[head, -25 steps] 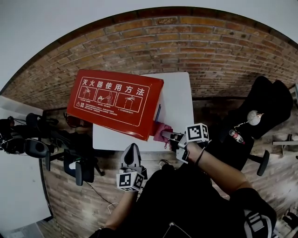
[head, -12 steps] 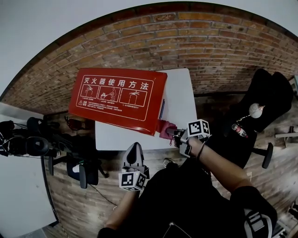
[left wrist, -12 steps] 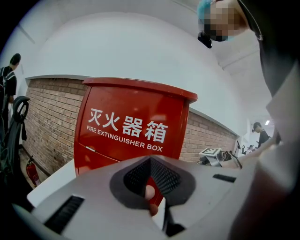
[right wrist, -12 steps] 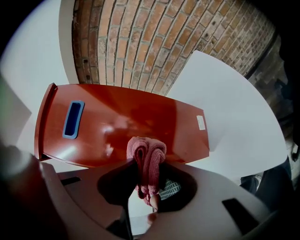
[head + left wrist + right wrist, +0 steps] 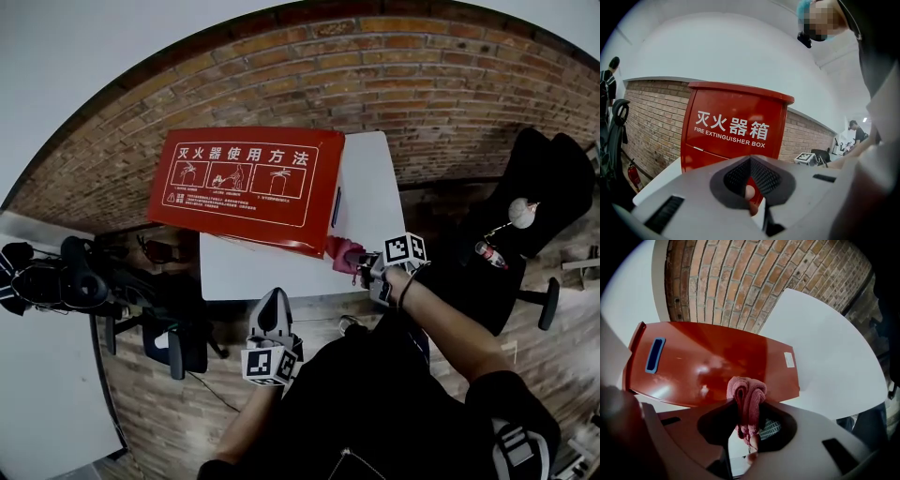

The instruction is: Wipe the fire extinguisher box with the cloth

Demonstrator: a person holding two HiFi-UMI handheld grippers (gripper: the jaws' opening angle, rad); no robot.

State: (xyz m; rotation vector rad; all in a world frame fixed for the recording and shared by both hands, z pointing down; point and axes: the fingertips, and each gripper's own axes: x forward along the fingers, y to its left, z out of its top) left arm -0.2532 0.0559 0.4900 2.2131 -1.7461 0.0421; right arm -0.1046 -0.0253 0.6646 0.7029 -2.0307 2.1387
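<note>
The right gripper (image 5: pixel 362 265) stays clenched on the pink cloth (image 5: pixel 343 252), at 4 o'clock of the fire extinguisher box (image 5: pixel 246 183) on the white table (image 5: pixel 370 192). The left gripper (image 5: pixel 270 298) hangs clenched and empty at 6 o'clock. Whether the cloth touches the box is unclear.

The left gripper (image 5: pixel 750 161) has its jaws closed together, with nothing between them; just beyond, the red fire extinguisher box (image 5: pixel 733 126) stands upright on a white table (image 5: pixel 656 180), its white lettering facing near; a brick wall (image 5: pixel 651 117) runs behind; at far left stands a person (image 5: pixel 609 77) in dark clothes.
</note>
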